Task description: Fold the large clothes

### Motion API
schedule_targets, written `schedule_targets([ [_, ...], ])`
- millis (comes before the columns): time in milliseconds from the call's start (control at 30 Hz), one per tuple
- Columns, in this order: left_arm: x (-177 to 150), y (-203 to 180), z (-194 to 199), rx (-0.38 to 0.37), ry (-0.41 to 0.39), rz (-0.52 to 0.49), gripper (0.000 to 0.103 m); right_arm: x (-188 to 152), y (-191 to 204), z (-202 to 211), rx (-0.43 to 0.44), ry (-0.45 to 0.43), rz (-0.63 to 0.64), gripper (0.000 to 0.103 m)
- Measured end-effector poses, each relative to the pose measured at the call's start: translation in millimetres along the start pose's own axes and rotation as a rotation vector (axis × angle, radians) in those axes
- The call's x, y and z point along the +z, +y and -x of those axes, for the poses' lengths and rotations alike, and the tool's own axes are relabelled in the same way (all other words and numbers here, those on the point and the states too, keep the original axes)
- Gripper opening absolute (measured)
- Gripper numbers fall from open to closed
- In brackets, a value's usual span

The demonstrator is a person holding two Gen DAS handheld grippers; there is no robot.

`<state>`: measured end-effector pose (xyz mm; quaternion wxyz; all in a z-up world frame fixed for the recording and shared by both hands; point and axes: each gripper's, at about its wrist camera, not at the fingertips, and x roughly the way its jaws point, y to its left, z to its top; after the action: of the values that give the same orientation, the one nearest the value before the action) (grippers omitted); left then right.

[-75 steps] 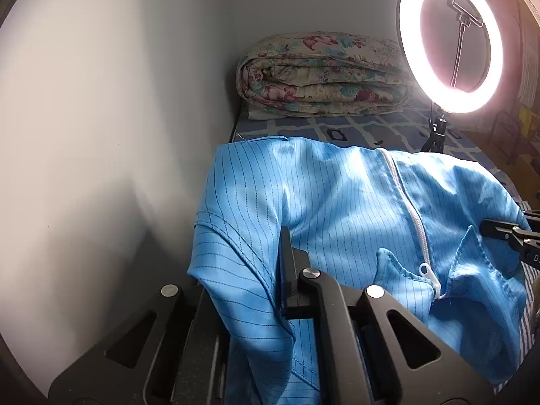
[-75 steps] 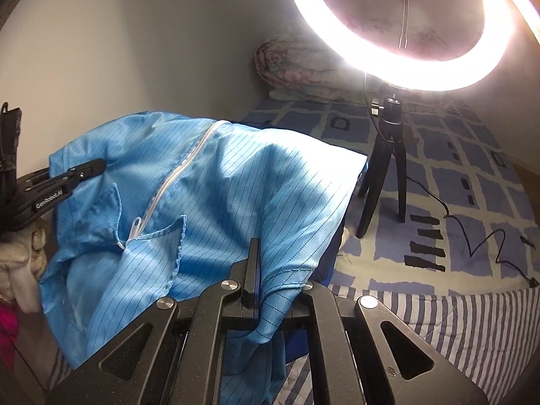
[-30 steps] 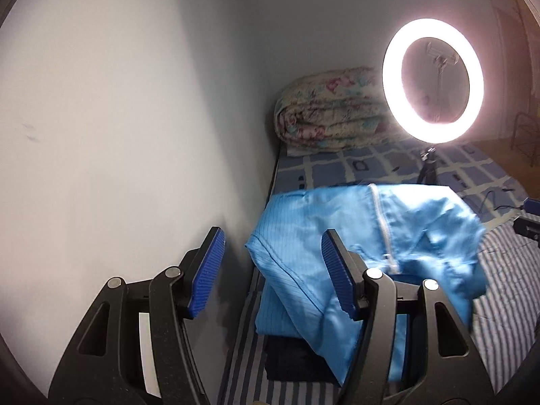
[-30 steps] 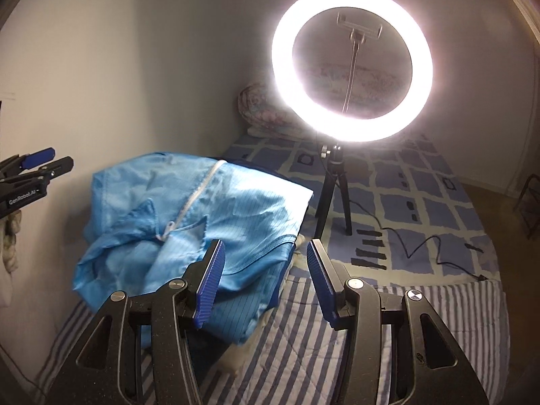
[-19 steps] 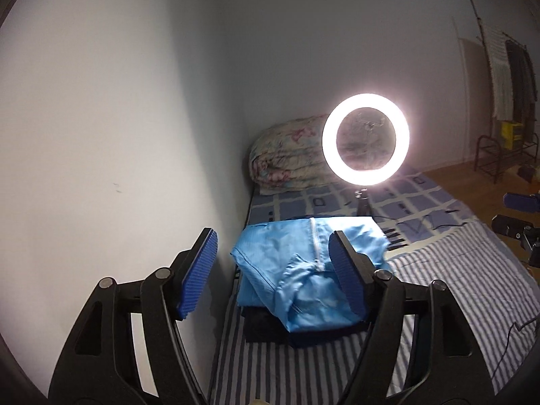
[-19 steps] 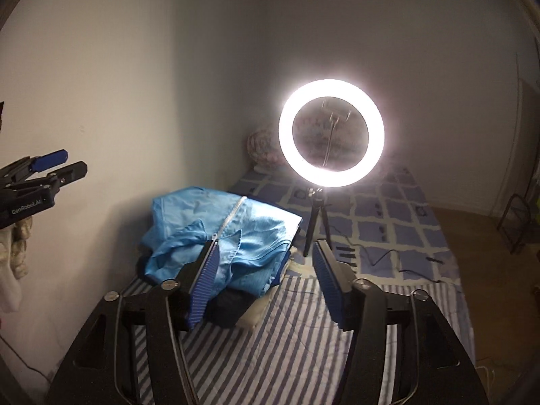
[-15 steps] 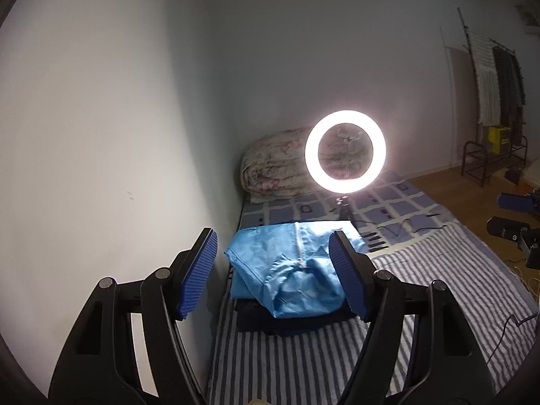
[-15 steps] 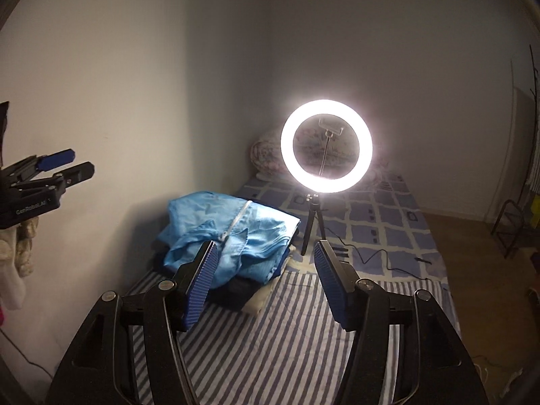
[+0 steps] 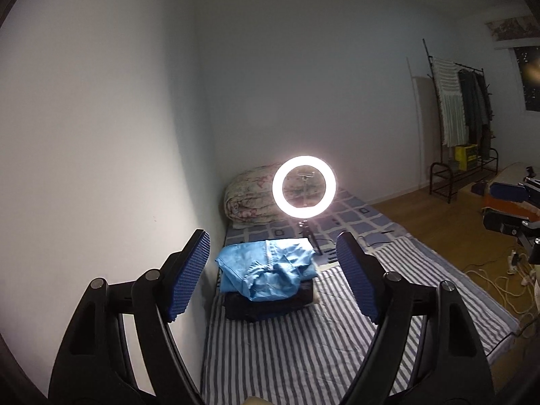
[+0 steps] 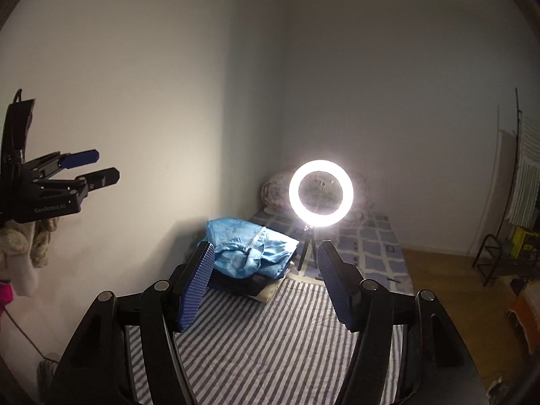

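Observation:
A folded light-blue zip garment lies on top of a stack of dark folded clothes at the wall side of the striped bed sheet. It also shows in the right wrist view. My left gripper is open and empty, held well back from the stack. My right gripper is open and empty, also well back. The left gripper shows at the left edge of the right wrist view, and the right gripper at the right edge of the left wrist view.
A lit ring light on a small tripod stands just behind the stack. A rolled floral quilt lies at the bed's far end by the wall. A clothes rack and cables on the wooden floor are at the right.
Both grippers let go of the blue garment, opened, and drew far back and up from the stack. The garment now rests folded on the pile.

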<state>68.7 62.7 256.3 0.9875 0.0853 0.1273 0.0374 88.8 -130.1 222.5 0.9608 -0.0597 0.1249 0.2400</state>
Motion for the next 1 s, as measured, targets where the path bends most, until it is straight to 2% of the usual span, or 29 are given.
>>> schedule_targets([
  [300, 3.5, -18.6, 74.6, -0.027, -0.034, -0.045, 0.08, -9.3, 2.9, 51.2, -0.01, -0.019, -0.034, 0.064],
  [433, -0.3, -21.6, 101.2, -0.026, -0.064, -0.058, 0.089, -11.5, 5.9, 72.3, -0.02, -0.037, -0.029, 0.065],
  [567, -17.3, -28.0, 108.7, -0.056, -0.049, -0.049, 0.09, -26.4, 10.5, 82.9, -0.032, -0.028, -0.03, 0.067],
  [700, -41.6, -37.6, 110.6, -0.085, -0.028, -0.039, 0.101, -44.5, 15.1, 80.9, -0.038, -0.003, -0.027, 0.067],
  [833, -62.7, -42.8, 107.7, -0.075, -0.023, -0.019, 0.103, -63.4, 17.7, 80.4, -0.043, 0.009, -0.035, 0.078],
  [1000, -84.6, -45.9, 95.4, -0.095, 0.003, 0.026, 0.103, -79.1, 16.1, 81.2, -0.072, 0.009, -0.055, 0.082],
])
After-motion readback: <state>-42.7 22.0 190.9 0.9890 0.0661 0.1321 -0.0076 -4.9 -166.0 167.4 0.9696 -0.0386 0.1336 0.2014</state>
